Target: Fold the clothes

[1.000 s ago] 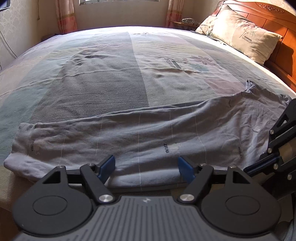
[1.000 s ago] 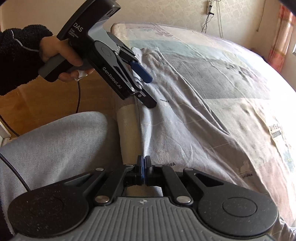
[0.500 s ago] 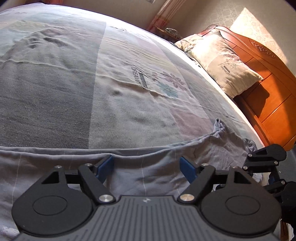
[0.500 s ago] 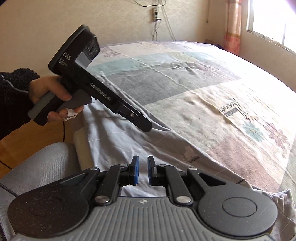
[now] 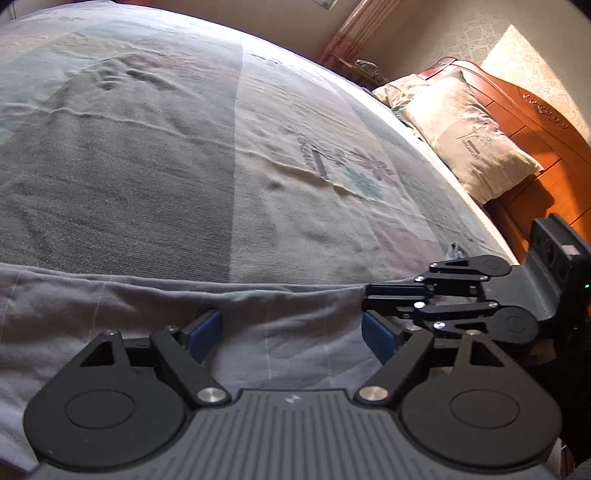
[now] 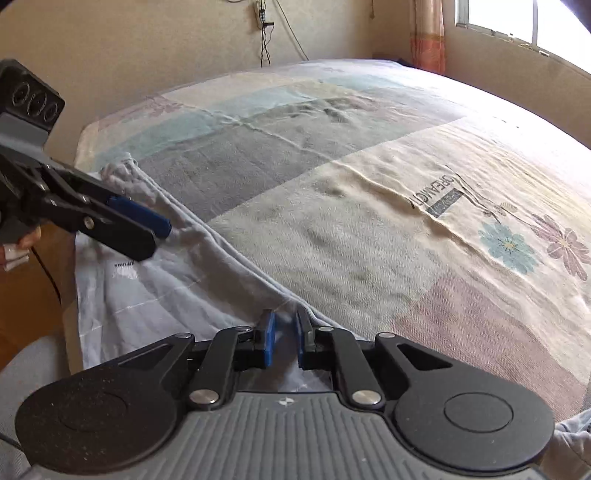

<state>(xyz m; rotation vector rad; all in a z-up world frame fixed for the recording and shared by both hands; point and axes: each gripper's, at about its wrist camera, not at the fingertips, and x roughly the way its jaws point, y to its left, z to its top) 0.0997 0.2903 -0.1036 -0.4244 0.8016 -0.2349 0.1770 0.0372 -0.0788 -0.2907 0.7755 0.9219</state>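
Note:
A grey garment [image 5: 110, 317] lies folded lengthwise along the near edge of the bed; it also shows in the right wrist view [image 6: 192, 280]. My left gripper [image 5: 291, 332] is open, its blue pads spread wide just above the cloth. It shows from the side in the right wrist view [image 6: 155, 236], over the garment's far end. My right gripper [image 6: 283, 343] is partly open, with the garment's far folded edge lying between its blue pads. It shows in the left wrist view [image 5: 373, 295], at that same edge.
The bedspread [image 5: 184, 166] has grey, beige and floral patches. A pillow [image 5: 469, 144] leans on the wooden headboard [image 5: 546, 125] at the right. A wall with cables [image 6: 266, 33] and a window with curtain [image 6: 428, 37] stand behind the bed.
My right gripper opened from shut and moved to the garment's far edge. My left gripper stayed open and swung right toward the right gripper.

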